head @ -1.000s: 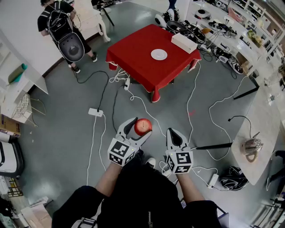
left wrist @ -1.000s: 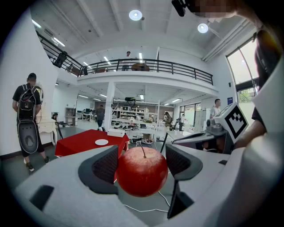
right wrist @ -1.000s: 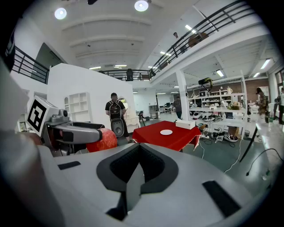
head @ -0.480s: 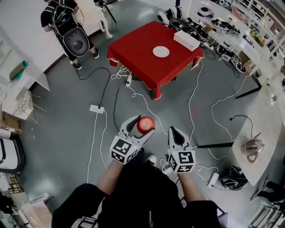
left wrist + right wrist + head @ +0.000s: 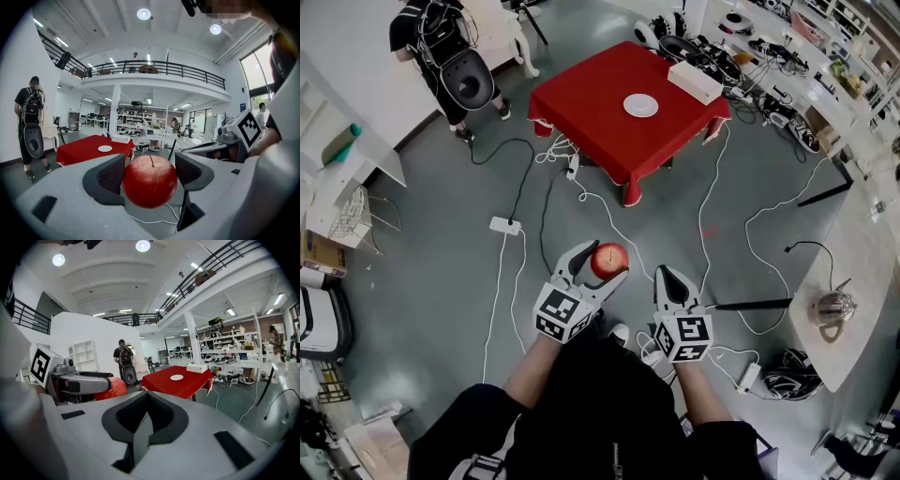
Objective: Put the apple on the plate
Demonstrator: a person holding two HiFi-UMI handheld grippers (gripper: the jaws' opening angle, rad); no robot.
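A red apple with a stem is held between the jaws of my left gripper, which is shut on it in mid-air above the grey floor. In the right gripper view the apple shows at the left behind the left gripper. My right gripper hangs beside it, jaws together and empty. The white plate lies on a red-clothed table well ahead of both grippers.
A white box sits at the table's far edge. White and black cables and a power strip trail over the floor between me and the table. A person with a backpack stands at the left. Cluttered benches run along the right.
The table has slid slightly in the head view as I move forward. Both grippers keep their pose, the apple still held.
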